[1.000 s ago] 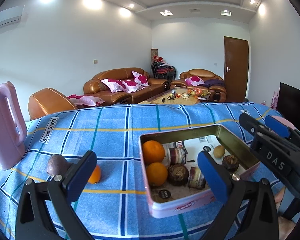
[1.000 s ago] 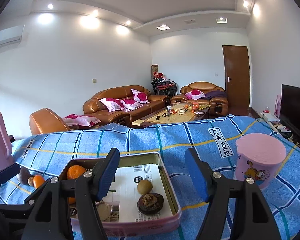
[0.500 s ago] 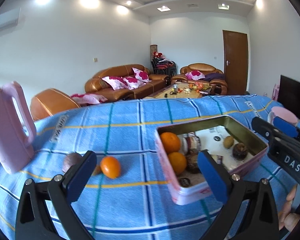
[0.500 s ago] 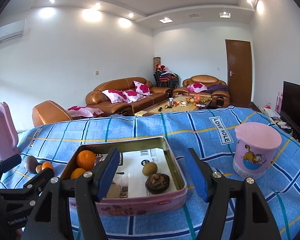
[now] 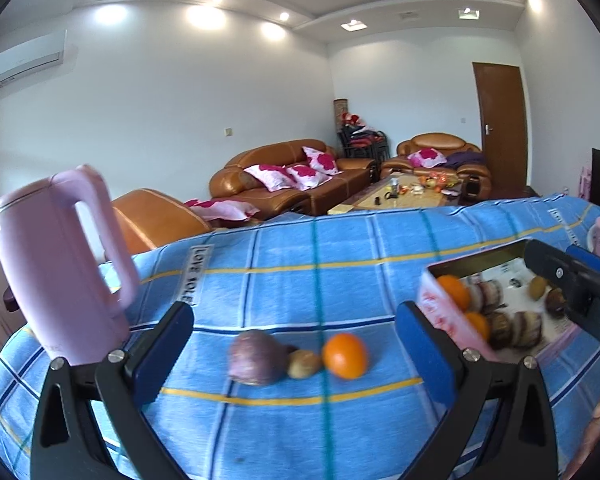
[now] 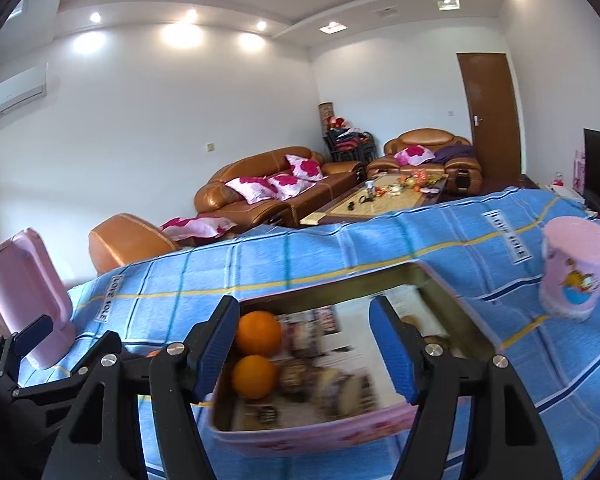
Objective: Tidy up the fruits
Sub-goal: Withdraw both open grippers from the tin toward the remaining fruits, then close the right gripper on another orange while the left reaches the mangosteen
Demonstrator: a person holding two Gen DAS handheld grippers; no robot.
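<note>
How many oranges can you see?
3. Two oranges sit in the pink tin, one behind the other. A third orange lies on the blue cloth beside a small brown fruit. More may be hidden.

loose fruits (image 5: 300,356) left of tin (image 5: 440,312)

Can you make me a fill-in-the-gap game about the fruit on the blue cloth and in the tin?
1. The loose orange lies on the ___ cloth.
2. The tin holds ___ oranges.
3. The tall jug is coloured ___.
4. The left gripper holds ___.

Missing words: blue; two; pink; nothing
</note>
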